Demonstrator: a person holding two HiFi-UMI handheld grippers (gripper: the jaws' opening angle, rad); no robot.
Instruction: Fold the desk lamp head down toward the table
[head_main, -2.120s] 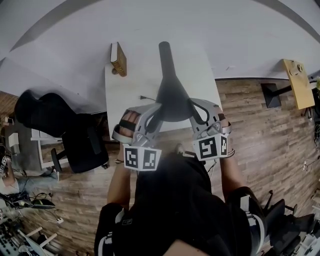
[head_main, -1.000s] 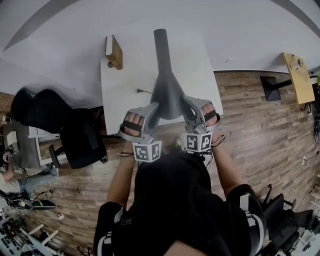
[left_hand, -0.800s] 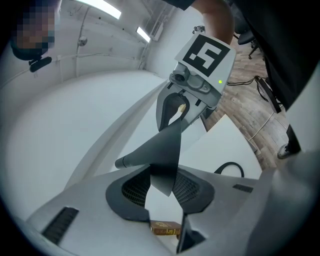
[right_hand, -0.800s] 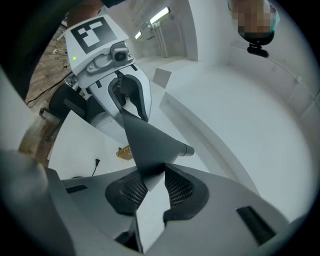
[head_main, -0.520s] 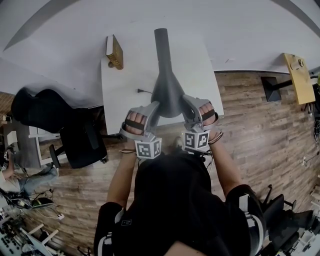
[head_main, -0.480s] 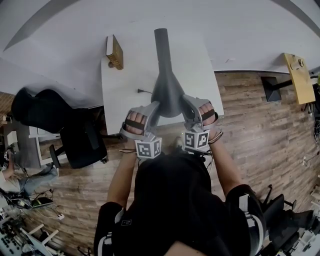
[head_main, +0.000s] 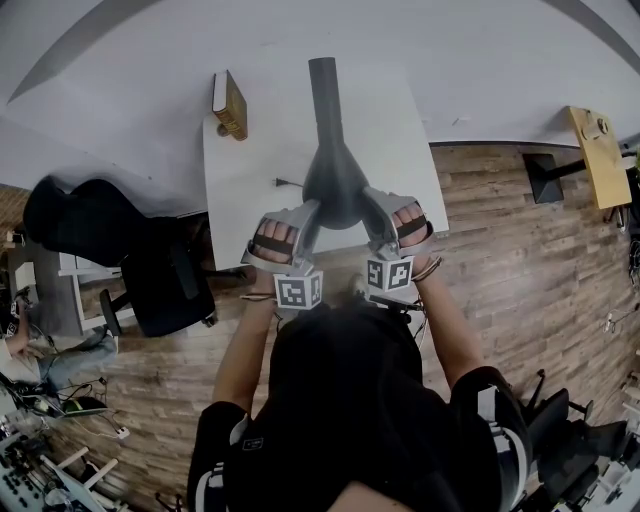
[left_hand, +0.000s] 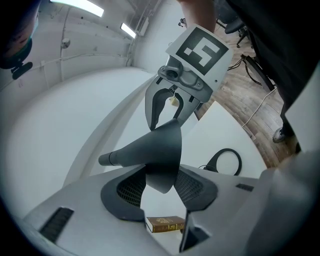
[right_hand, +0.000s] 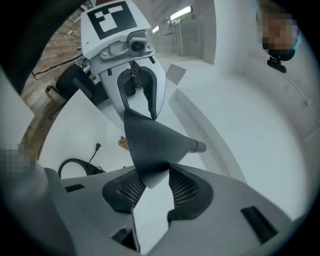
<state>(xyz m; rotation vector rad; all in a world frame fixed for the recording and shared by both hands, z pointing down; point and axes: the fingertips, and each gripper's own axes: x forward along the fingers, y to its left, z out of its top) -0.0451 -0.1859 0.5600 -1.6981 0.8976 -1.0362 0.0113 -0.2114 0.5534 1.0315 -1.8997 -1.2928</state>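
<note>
The dark grey desk lamp head (head_main: 333, 185), a cone-shaped shade, hangs over the white table (head_main: 245, 175). Its neck (head_main: 324, 95) runs off toward the table's far edge. My left gripper (head_main: 303, 222) is at the shade's left side and my right gripper (head_main: 374, 214) at its right. In the left gripper view the shade's rim (left_hand: 162, 155) lies between the ribbed pads (left_hand: 129, 192) of the left gripper (left_hand: 160, 189). In the right gripper view the rim (right_hand: 150, 150) lies between the pads (right_hand: 186, 189) of the right gripper (right_hand: 152, 189). Both pairs of jaws have just been opening, and the pads stand off the rim.
A brown book (head_main: 231, 103) lies at the table's far left corner. A black cable loop (left_hand: 225, 161) and its plug (right_hand: 97, 146) lie on the tabletop under the lamp. A black office chair (head_main: 130, 255) stands left of the table. The floor (head_main: 500, 260) is wood.
The lamp head and both grippers have sunk lower toward the table. Both marker cubes have rolled a little.
</note>
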